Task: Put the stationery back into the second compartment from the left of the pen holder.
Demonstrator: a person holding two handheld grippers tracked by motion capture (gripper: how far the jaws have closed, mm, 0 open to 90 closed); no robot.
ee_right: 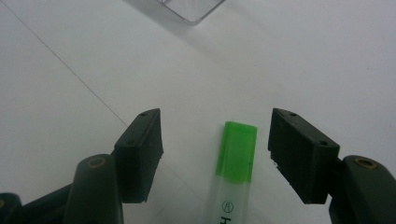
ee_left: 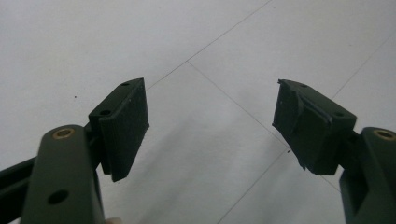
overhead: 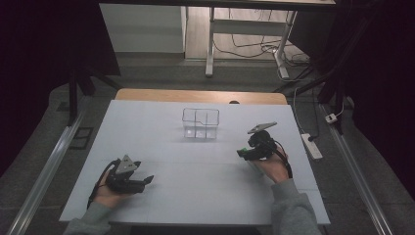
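the highlighter [ee_right: 236, 170] lies flat on the white table [overhead: 195, 181], green cap pointing away from me toward the clear box [overhead: 200, 123], its long axis running straight up between my right gripper's [ee_right: 215, 147] jaws. those jaws stand wide, one on each side, neither touching it. i'd judge a squeeze across the barrel comes next. my left gripper [ee_left: 210, 123] sits well apart, wide and empty.
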